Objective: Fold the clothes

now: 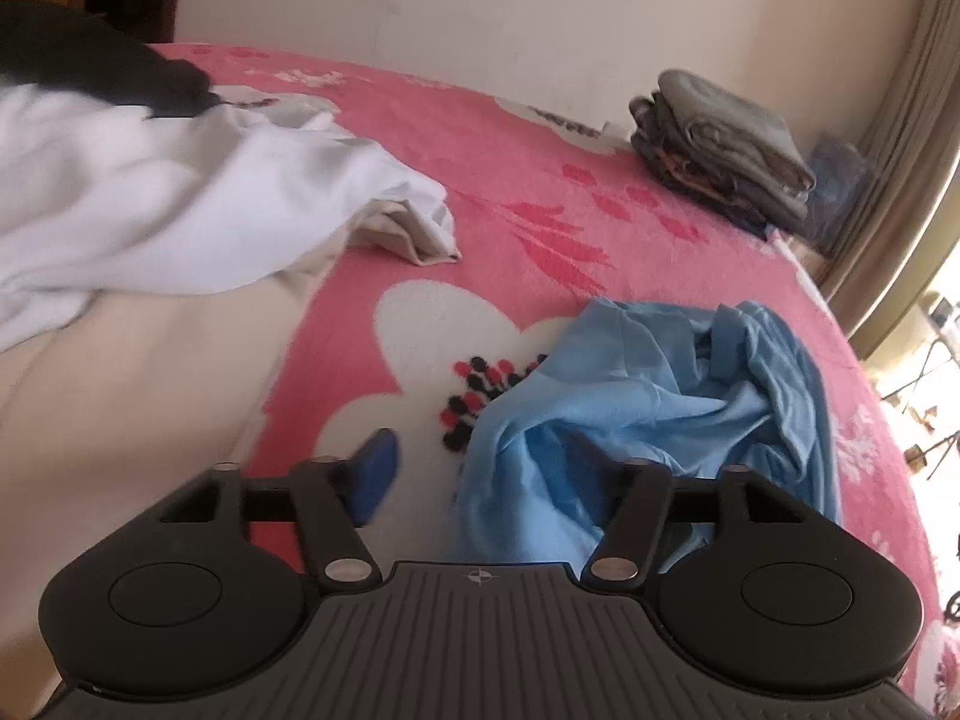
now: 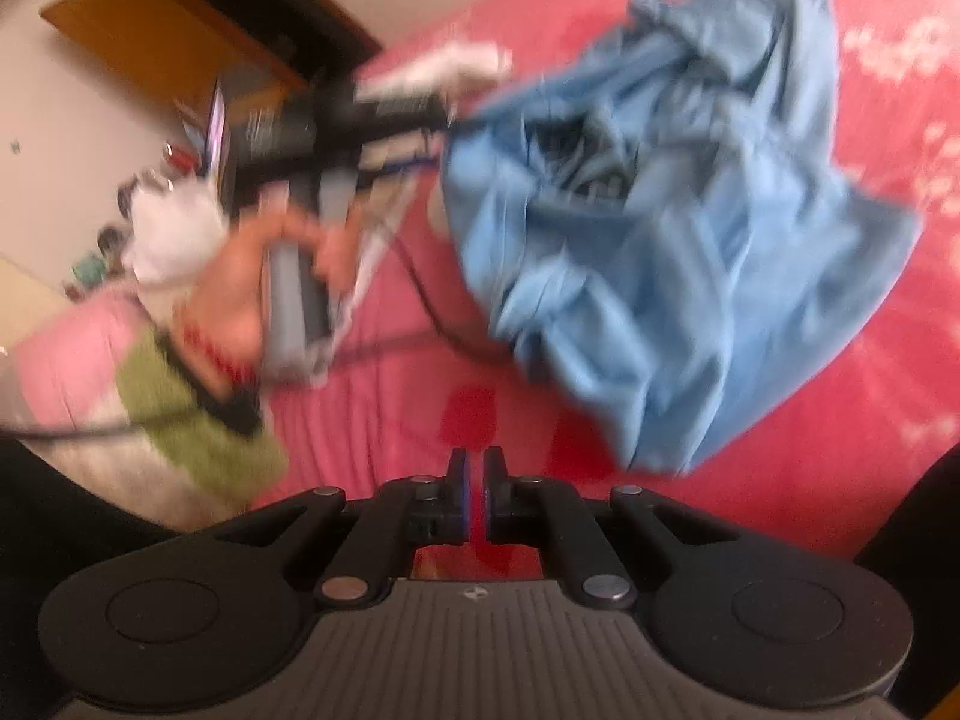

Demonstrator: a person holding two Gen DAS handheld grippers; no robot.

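A crumpled light blue garment lies on the pink flowered blanket. My left gripper is open wide at the garment's near left edge. Its left blue pad rests over the blanket, and the right finger is hidden under blue folds. The blurred right wrist view shows the same blue garment with the left gripper at its edge, held by a person's hand. My right gripper hovers over the red blanket just short of the garment, shut with nothing between its fingers.
A white garment is spread at the left, with a black cloth behind it and a cream sheet below. A folded grey stack sits against the far wall. A curtain hangs past the bed's right edge.
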